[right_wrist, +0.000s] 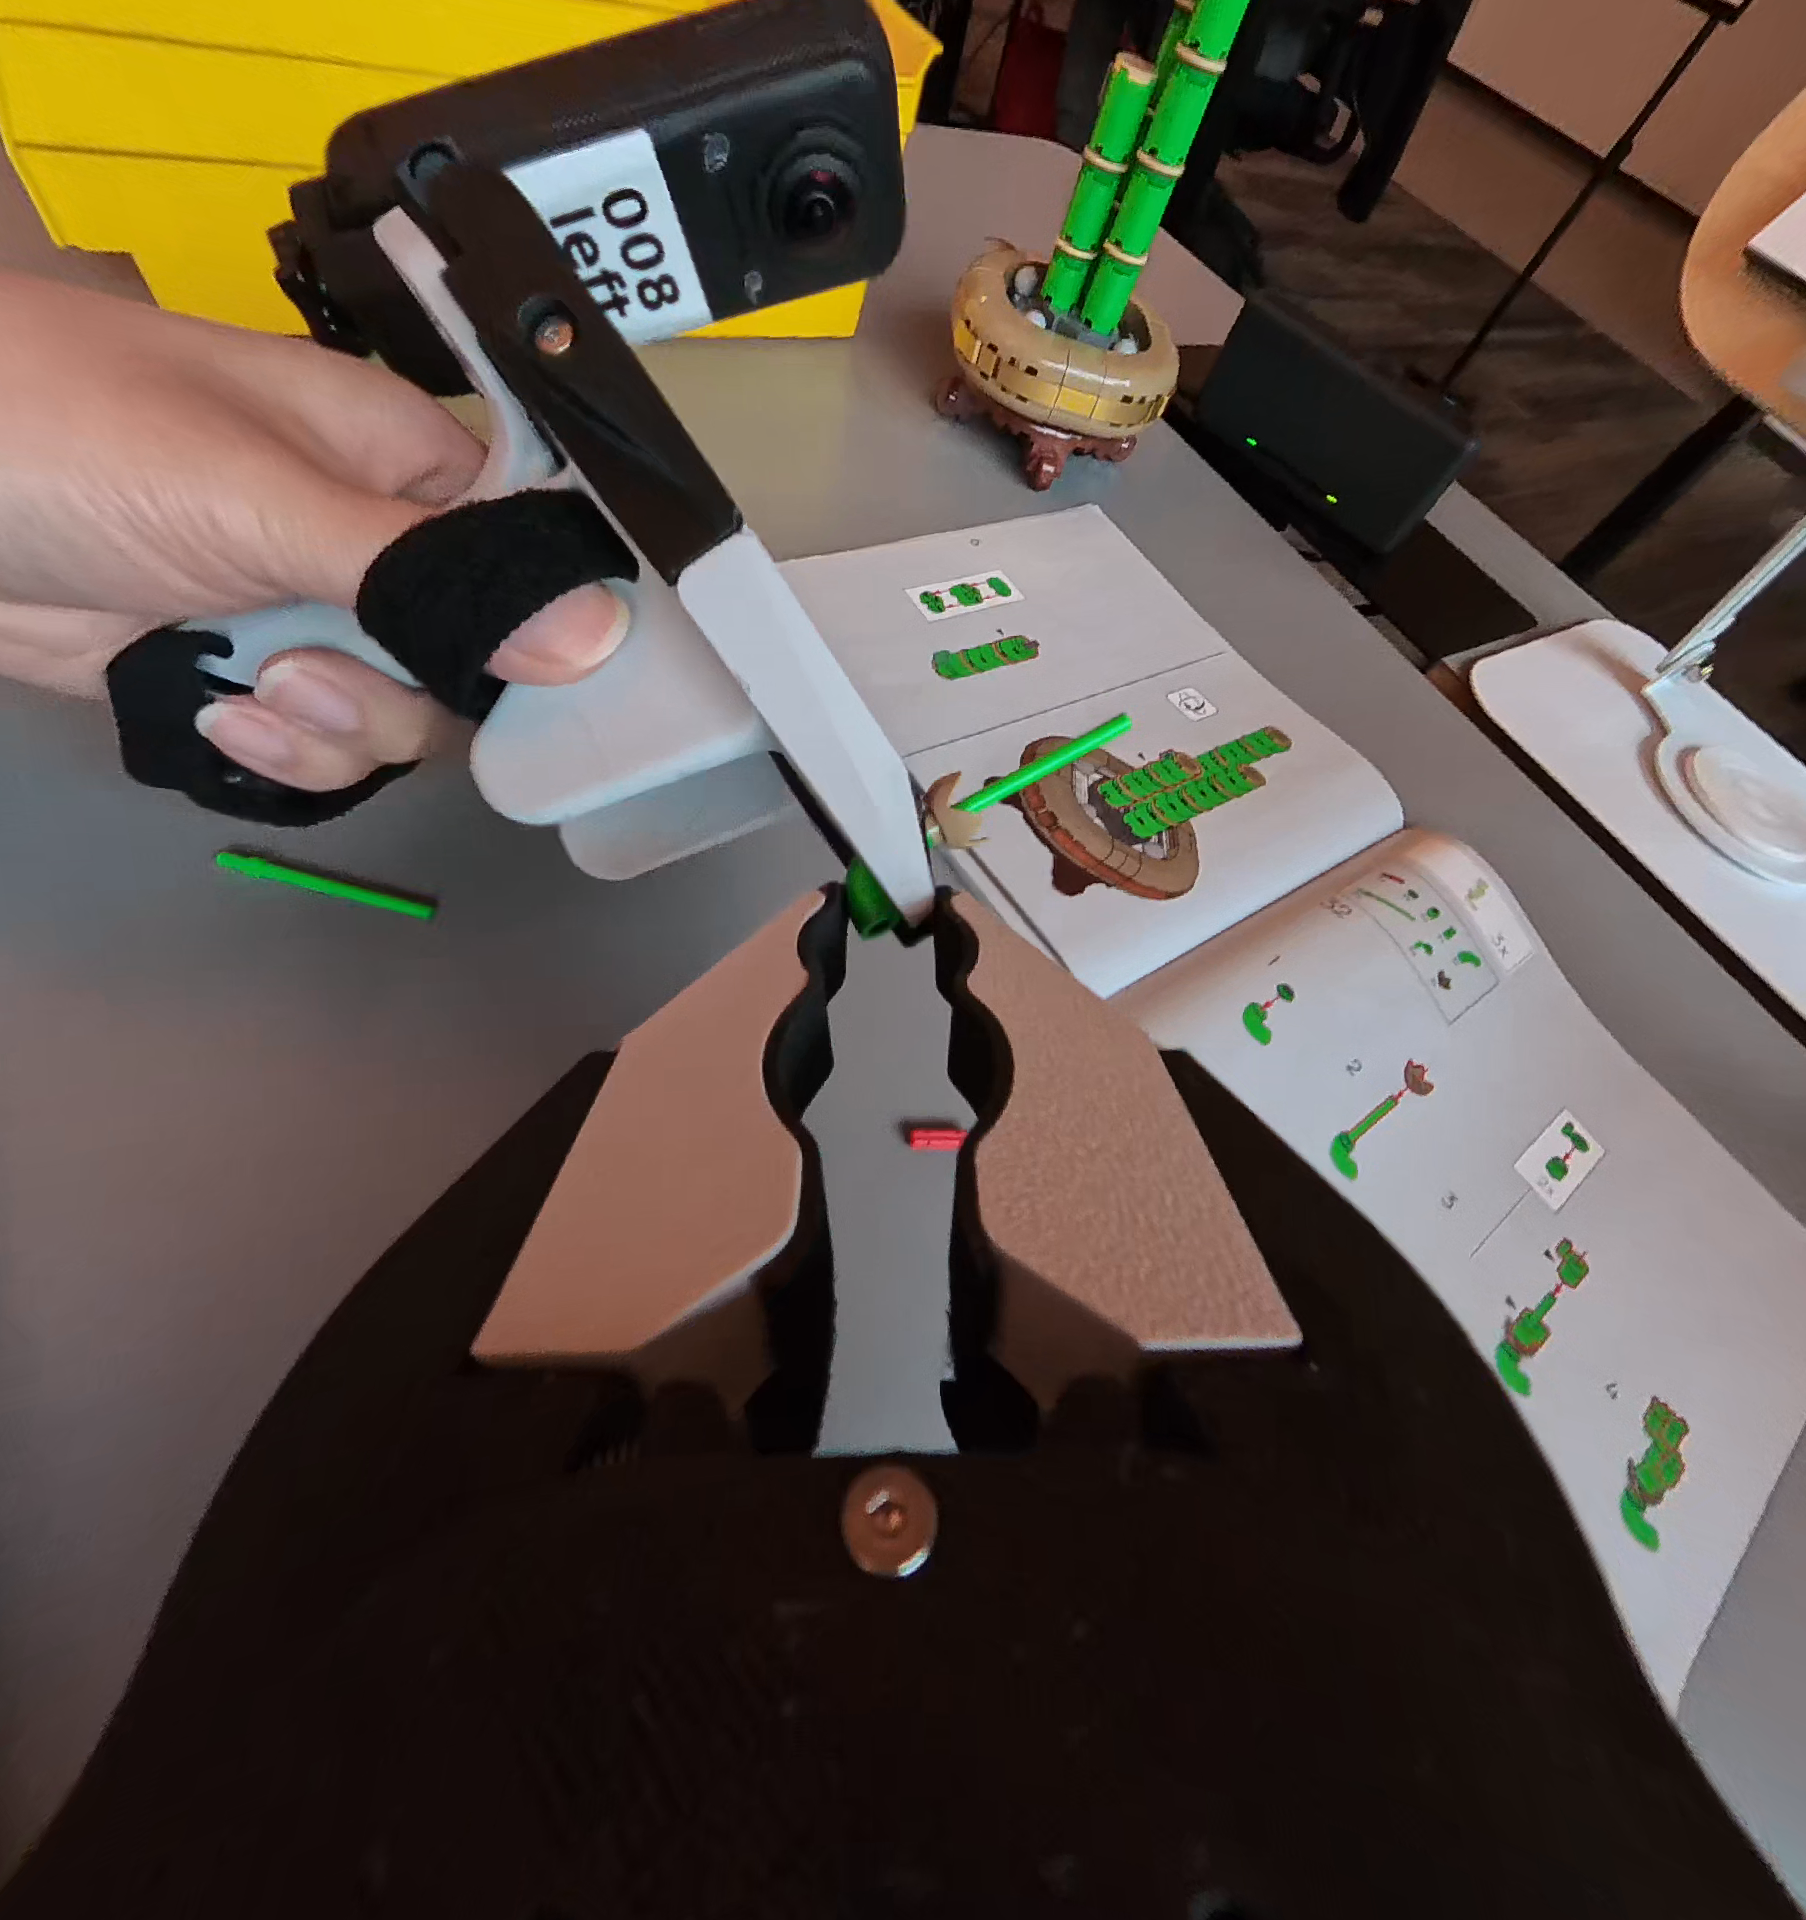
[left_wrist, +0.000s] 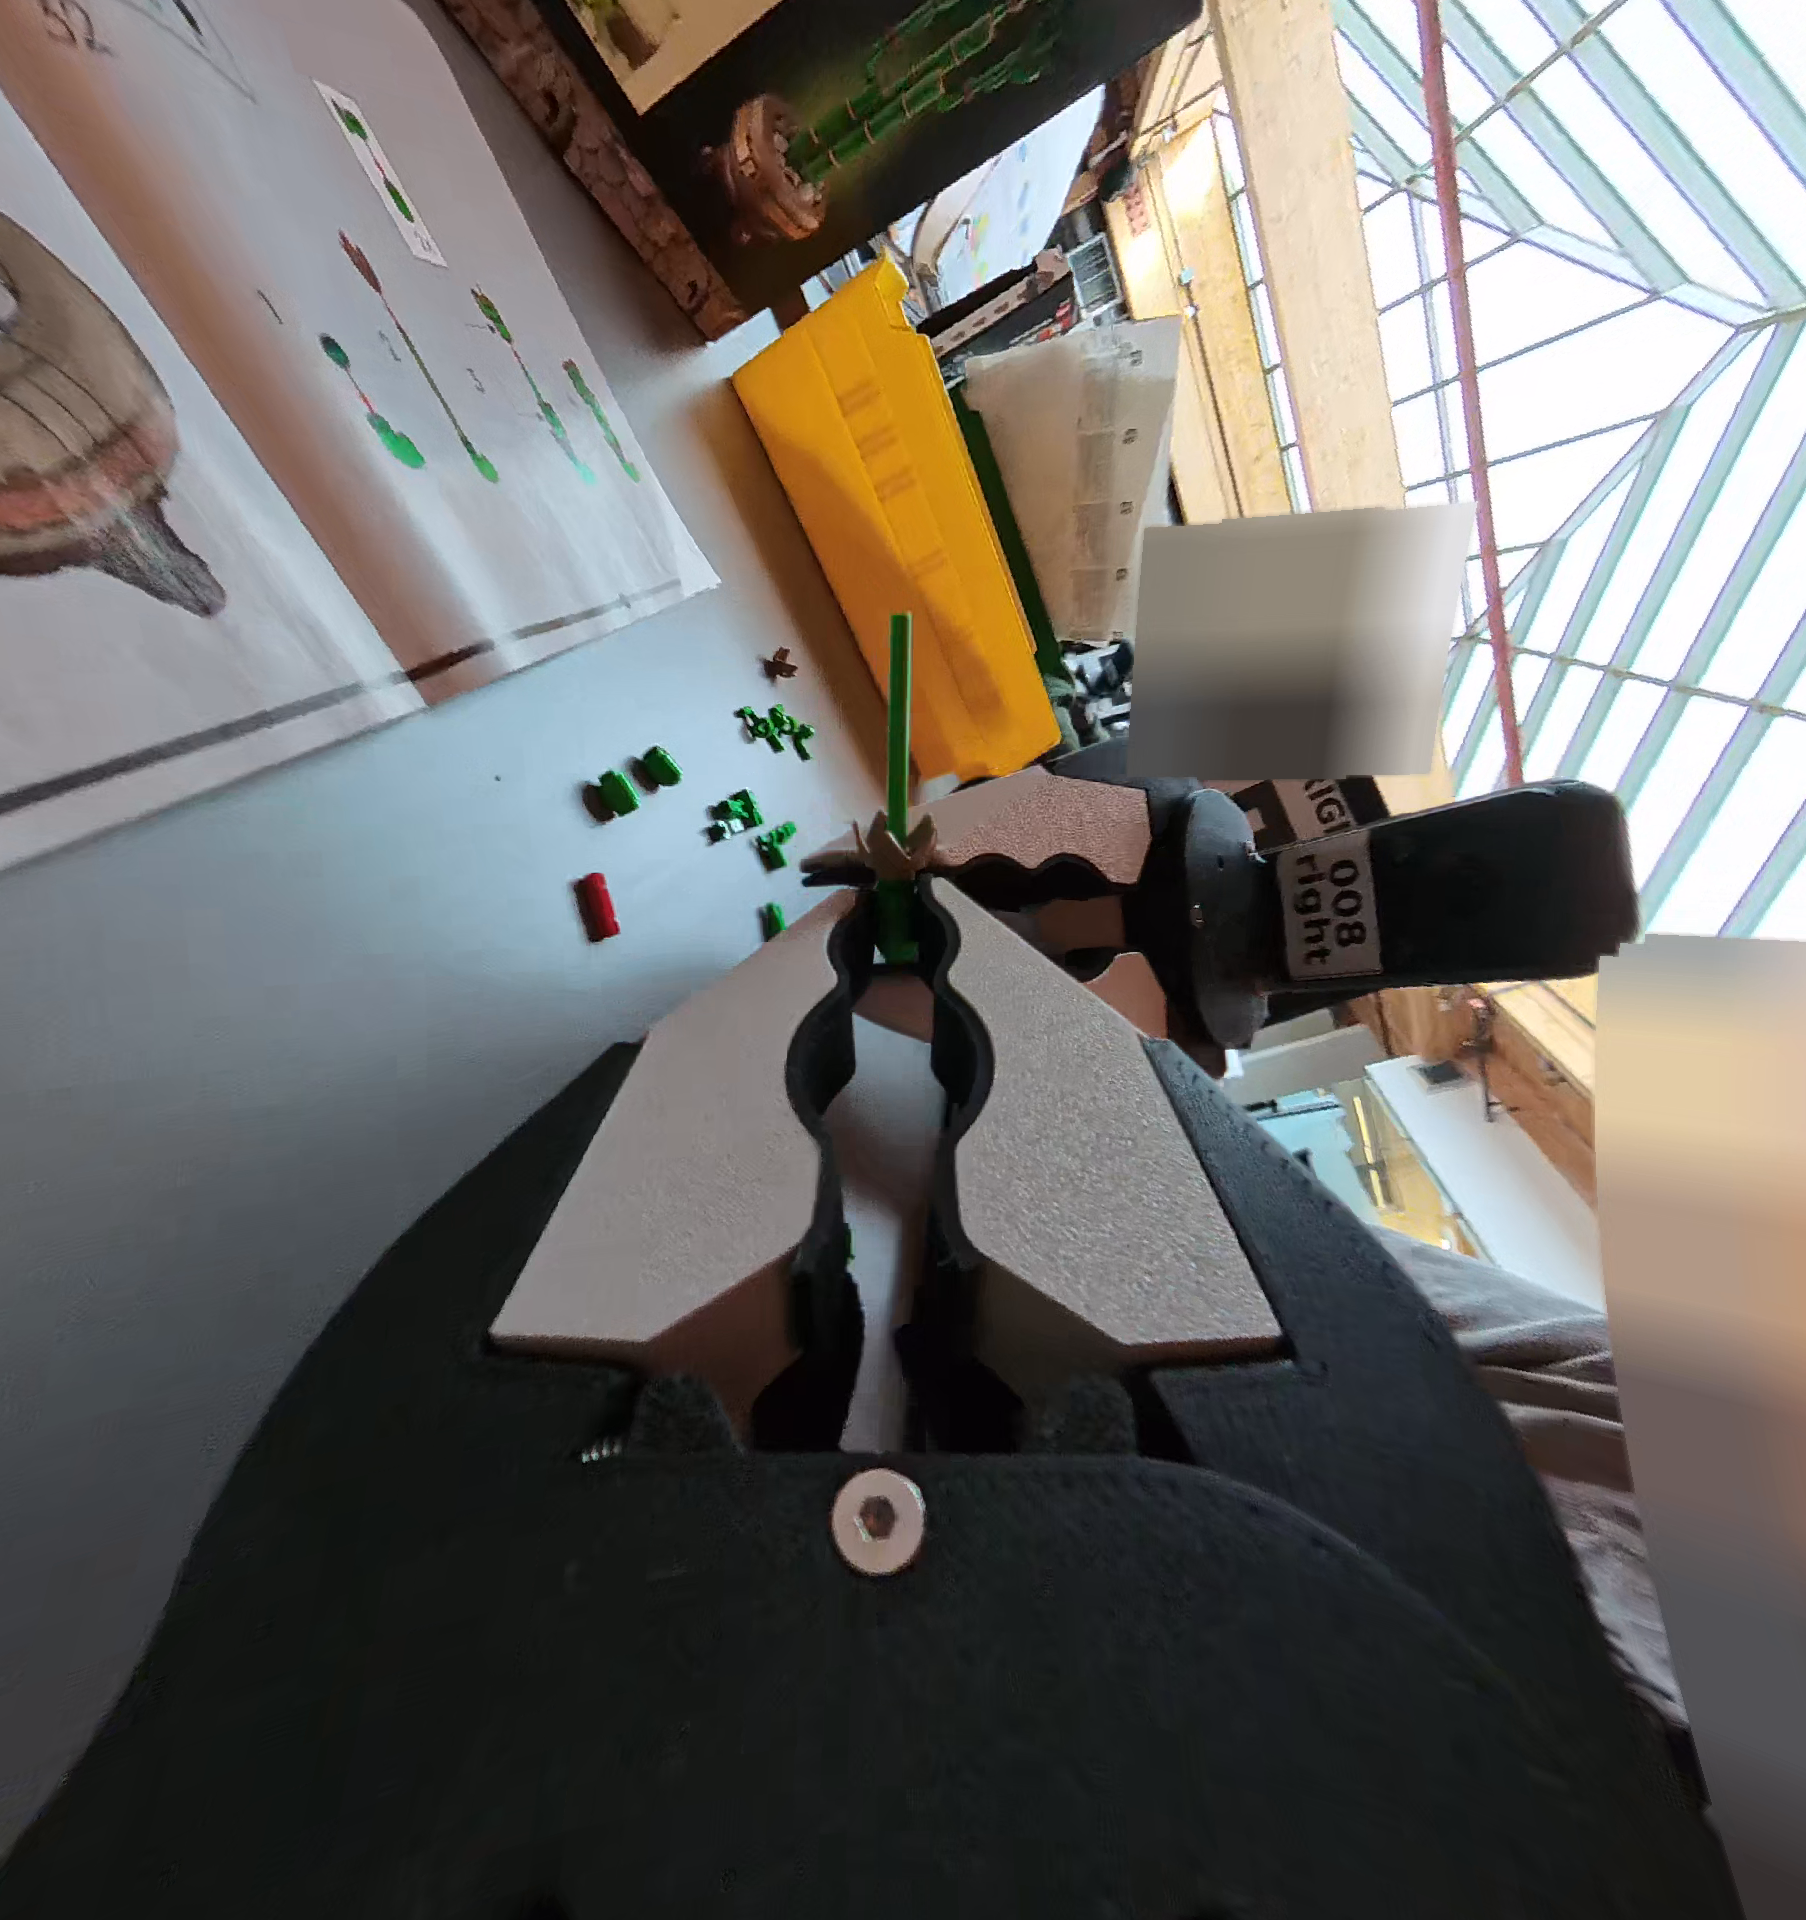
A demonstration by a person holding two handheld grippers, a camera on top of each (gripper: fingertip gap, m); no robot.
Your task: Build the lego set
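My left gripper (left_wrist: 894, 920) is shut on the green end piece (left_wrist: 894, 927) of a thin green rod (left_wrist: 897, 717). The rod stands up out of the fingertips with a tan leaf piece (left_wrist: 891, 847) threaded on just above them. In the right wrist view the same rod (right_wrist: 1044, 764) and leaf (right_wrist: 951, 816) stick out past the left gripper's pale finger (right_wrist: 826, 727). My right gripper (right_wrist: 883, 914) is closed narrowly around the green end piece (right_wrist: 868, 899) and the left fingertip. It comes in from the right in the left wrist view (left_wrist: 857, 868).
On the grey table (left_wrist: 255, 1039) lie an open instruction booklet (right_wrist: 1398, 1143), loose green pieces (left_wrist: 764, 727), a red piece (left_wrist: 595, 906) and a spare green rod (right_wrist: 322, 883). A yellow bin (right_wrist: 151, 156), a built bamboo pot (right_wrist: 1065, 353) and a black box (right_wrist: 1325, 426) stand behind. Less than 4 cm separates the two grippers' tips. Both grippers' tips are roughly 30 cm from the built bamboo pot (right_wrist: 1065, 353).
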